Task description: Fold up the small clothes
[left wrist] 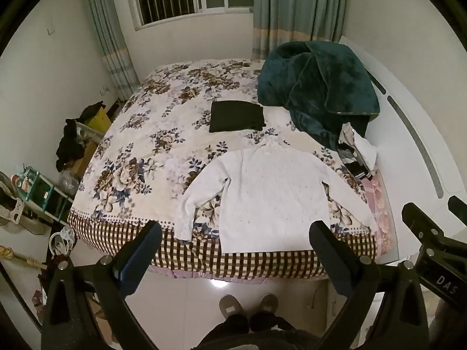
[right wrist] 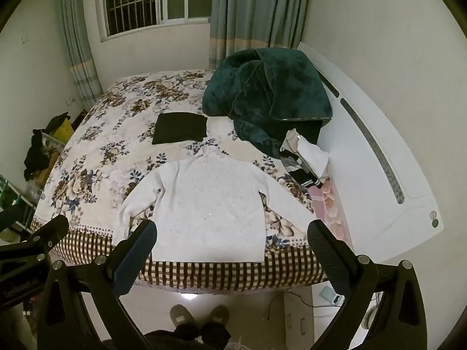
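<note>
A white knit sweater point(left wrist: 262, 192) lies flat on the floral bedspread point(left wrist: 140, 134), collar away from me, sleeves spread, hem at the near bed edge. It also shows in the right wrist view point(right wrist: 210, 204). My left gripper point(left wrist: 236, 233) is open and empty, held above the near edge of the bed over the hem. My right gripper point(right wrist: 232, 232) is open and empty at about the same height, also over the hem. A folded dark garment point(left wrist: 237, 116) lies farther back; it also shows in the right wrist view point(right wrist: 181, 128).
A dark green blanket point(left wrist: 318, 87) is heaped at the back right of the bed. A pile of unfolded clothes point(left wrist: 357, 151) lies below it. A white headboard point(right wrist: 379, 157) runs along the right. Boxes and clutter point(left wrist: 73, 145) stand left of the bed.
</note>
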Motion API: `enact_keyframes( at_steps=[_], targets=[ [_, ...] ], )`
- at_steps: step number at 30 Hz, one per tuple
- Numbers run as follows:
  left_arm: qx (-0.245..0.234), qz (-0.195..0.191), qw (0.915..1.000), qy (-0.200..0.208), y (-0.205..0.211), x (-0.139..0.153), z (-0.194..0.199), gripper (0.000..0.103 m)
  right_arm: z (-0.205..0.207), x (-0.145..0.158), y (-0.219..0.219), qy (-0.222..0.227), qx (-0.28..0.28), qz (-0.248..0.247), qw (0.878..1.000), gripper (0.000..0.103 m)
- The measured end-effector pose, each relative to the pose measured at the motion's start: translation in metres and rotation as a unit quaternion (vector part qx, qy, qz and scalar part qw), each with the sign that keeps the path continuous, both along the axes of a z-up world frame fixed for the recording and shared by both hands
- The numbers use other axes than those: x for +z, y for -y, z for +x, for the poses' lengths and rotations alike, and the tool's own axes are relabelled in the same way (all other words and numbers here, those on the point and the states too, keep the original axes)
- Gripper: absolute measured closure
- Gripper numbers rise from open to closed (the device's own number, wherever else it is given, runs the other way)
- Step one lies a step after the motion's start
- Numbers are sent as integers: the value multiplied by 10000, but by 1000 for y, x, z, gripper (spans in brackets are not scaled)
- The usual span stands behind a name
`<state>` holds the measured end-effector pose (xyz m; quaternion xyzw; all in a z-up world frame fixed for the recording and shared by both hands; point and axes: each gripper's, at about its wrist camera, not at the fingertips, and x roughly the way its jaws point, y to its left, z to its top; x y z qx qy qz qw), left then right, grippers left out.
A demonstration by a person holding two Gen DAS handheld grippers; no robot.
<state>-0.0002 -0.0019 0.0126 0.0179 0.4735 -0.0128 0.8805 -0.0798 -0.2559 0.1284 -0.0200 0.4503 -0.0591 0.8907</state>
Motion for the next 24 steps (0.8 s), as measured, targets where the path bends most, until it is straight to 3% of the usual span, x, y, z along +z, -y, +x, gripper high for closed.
enact_keyframes(
  at_steps=[7, 24],
  targets=[
    [-3, -43, 10000, 74, -5, 6, -1, 0, 1, 15, 1, 29, -9, -70, 10000, 0],
    [-48, -63, 9999, 132, -1, 8, 1, 0, 2, 18, 1, 29, -4, -75, 10000, 0]
  ],
)
